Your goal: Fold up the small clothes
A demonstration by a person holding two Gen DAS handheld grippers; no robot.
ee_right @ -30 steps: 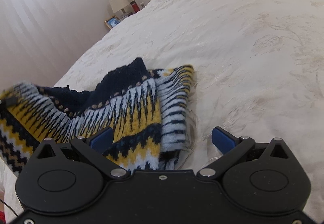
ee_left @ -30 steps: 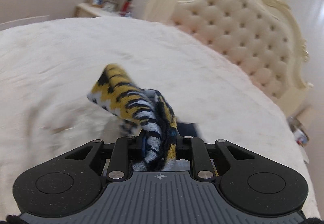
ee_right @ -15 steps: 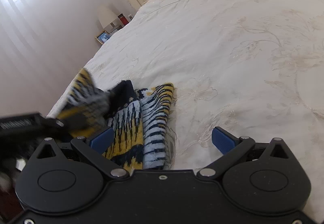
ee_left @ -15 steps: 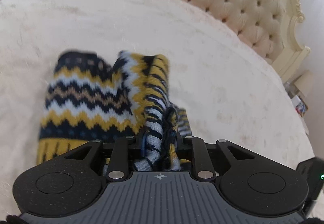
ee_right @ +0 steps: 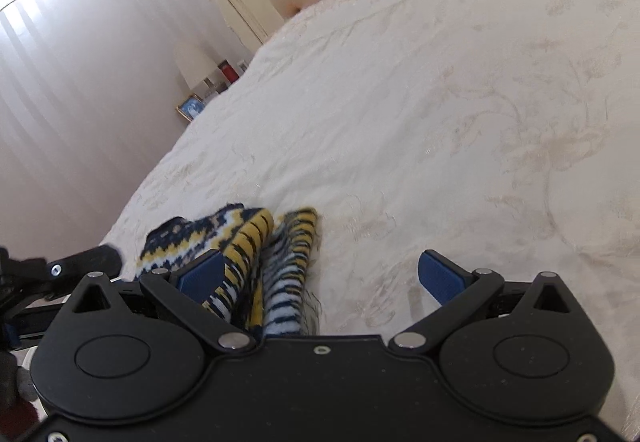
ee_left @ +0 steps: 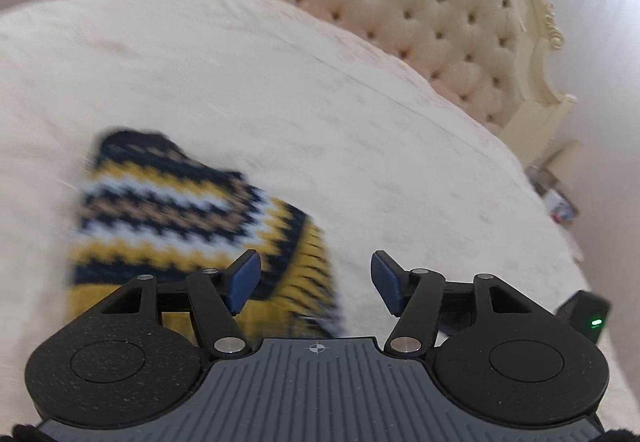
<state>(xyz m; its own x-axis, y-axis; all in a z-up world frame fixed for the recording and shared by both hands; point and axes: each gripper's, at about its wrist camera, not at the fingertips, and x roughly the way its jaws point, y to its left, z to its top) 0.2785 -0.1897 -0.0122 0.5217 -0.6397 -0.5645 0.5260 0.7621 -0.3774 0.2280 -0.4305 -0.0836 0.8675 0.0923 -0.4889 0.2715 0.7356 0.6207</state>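
Observation:
A small knitted garment (ee_left: 180,218) with navy, yellow and white zigzag stripes lies folded on the cream bedspread (ee_left: 280,90). My left gripper (ee_left: 316,280) is open and empty just above its right edge. In the right wrist view the garment (ee_right: 256,262) lies bunched in folds at the lower left, under and ahead of my left fingertip. My right gripper (ee_right: 320,276) is open and empty above the bedspread (ee_right: 440,122). Part of the left gripper's body (ee_right: 80,262) shows at the far left.
A tufted cream headboard (ee_left: 440,14) stands at the far end of the bed. A bedside table with a lamp (ee_right: 194,62), a picture frame (ee_right: 191,107) and small items stands beside the bed. The right gripper's edge with a green light (ee_left: 592,316) shows at the lower right.
My left gripper was shut on the garment; it has let go and opened, and the garment now lies folded on the bed. The right gripper has stayed open and drew back a little.

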